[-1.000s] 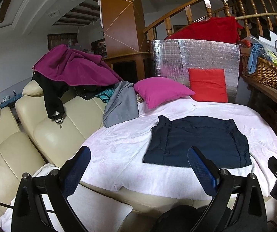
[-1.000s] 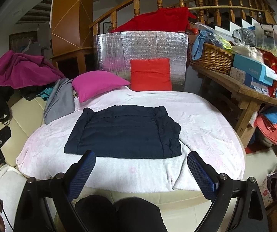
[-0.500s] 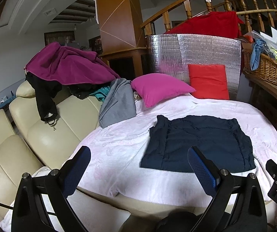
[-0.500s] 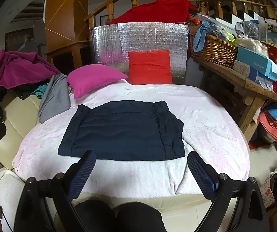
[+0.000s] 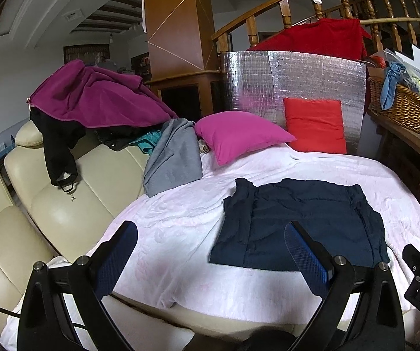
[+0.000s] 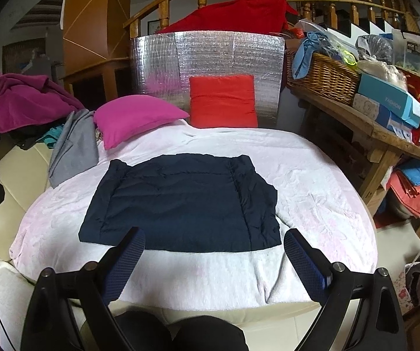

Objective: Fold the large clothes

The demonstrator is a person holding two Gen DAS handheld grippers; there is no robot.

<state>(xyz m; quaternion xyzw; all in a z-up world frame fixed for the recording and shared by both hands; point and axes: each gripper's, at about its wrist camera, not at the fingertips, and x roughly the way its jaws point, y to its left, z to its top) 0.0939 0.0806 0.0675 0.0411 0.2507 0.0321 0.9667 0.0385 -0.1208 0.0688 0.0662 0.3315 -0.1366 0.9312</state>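
Observation:
A dark navy garment (image 6: 183, 201) lies flat in a rough rectangle, sides turned in, on the pale pink blanket (image 6: 312, 181) over a round surface. From the left wrist the same navy garment (image 5: 300, 222) shows right of centre. My left gripper (image 5: 210, 251) hovers open over the blanket's near left edge, its right finger in line with the garment's near left corner. My right gripper (image 6: 214, 257) is open just short of the garment's near hem, holding nothing.
A magenta pillow (image 6: 136, 117) and a red cushion (image 6: 223, 101) lean at the back before a silver foil panel (image 6: 207, 58). Grey cloth (image 5: 173, 161) and a purple jacket (image 5: 92, 96) drape the cream sofa (image 5: 49, 204). A wooden bench (image 6: 356, 117) with a basket and boxes stands right.
Both grippers have moved forward and a little down toward the navy garment, which now looks larger and nearer. The garment itself has not shifted. Both stay open.

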